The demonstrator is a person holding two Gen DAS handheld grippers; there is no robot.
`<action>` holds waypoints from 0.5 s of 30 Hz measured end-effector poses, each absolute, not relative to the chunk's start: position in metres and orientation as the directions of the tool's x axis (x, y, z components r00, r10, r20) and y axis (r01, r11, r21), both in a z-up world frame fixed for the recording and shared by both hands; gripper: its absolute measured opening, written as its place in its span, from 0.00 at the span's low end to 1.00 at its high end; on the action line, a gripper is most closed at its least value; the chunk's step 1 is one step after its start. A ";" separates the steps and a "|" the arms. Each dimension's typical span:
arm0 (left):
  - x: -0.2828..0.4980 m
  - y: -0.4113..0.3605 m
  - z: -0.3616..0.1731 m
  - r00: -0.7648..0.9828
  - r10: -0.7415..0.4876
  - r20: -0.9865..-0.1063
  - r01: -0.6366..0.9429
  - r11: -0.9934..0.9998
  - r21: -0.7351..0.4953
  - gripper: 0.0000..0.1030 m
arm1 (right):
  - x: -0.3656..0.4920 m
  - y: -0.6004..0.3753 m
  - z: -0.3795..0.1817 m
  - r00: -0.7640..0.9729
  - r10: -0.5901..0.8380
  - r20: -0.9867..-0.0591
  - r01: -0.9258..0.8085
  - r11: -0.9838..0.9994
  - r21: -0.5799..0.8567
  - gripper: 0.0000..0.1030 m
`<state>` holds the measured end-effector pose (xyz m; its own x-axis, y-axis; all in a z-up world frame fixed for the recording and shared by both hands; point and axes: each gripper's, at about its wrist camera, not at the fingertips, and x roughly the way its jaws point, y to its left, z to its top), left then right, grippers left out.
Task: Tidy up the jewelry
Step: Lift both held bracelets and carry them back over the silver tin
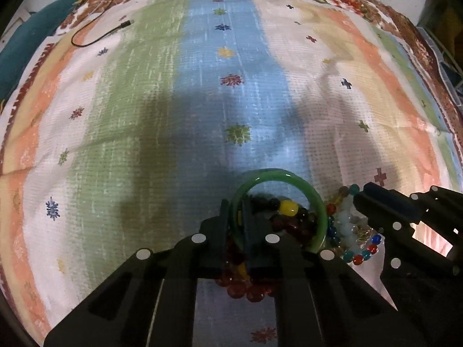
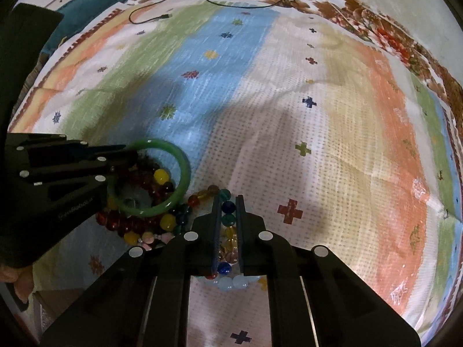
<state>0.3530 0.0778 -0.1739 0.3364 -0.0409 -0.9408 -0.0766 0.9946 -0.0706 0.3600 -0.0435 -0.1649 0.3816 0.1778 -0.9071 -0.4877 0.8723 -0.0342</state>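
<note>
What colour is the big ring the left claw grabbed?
Green bangle, clearest in the right wrist view.

glossy smooth green bangle (image 1: 289,177), shiny translucent glass-like beads (image 2: 162,175), matt woven cloth (image 1: 144,101)

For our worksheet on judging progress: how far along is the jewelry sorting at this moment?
Done: nothing looks sorted; the beaded bracelets lie heaped together on the striped cloth. In hand: the left gripper is shut on the green bangle, the right gripper shut on a multicoloured bead strand. Left: pulling both free and separating the rest.
</note>
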 end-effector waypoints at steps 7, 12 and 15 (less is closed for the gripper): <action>0.348 0.079 -0.158 0.358 -0.035 -0.933 -0.077 0.995 -0.067 0.07 | 0.356 -0.047 -0.152 0.399 0.182 -0.898 -0.482 0.875 -0.037 0.10; 0.339 0.072 -0.141 0.382 -0.010 -0.924 -0.063 0.997 -0.037 0.08 | 0.346 -0.056 -0.139 0.416 0.179 -0.891 -0.468 0.883 -0.041 0.10; 0.332 0.069 -0.133 0.392 0.008 -0.920 -0.058 0.998 -0.017 0.08 | 0.338 -0.062 -0.132 0.433 0.172 -0.885 -0.463 0.885 -0.054 0.10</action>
<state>0.3324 0.0690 -0.1333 0.3924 0.0077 -0.9197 -0.0585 0.9982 -0.0166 0.3377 -0.0618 -0.1316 0.4334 0.1723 -0.8846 -0.4626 0.8849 -0.0543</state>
